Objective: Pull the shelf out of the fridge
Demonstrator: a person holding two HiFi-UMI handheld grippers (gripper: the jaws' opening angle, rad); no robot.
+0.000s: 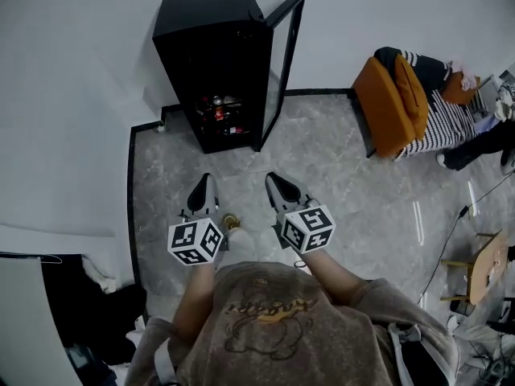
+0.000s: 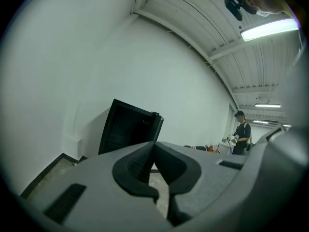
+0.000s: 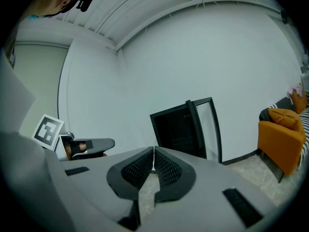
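Held left gripper (image 1: 206, 178) and right gripper (image 1: 273, 176), jaws together, empty, below open fridge (image 1: 211, 63), upper centre. Judged approach step; next needed closing in, parting jaws for shelf.

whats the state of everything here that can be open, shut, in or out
fridge: upright against the wall, neither gripper at it
fridge door: open, swung out at the fridge's right side in the head view
drinks: inside the fridge, low down
left gripper: shut, empty
right gripper: shut, empty
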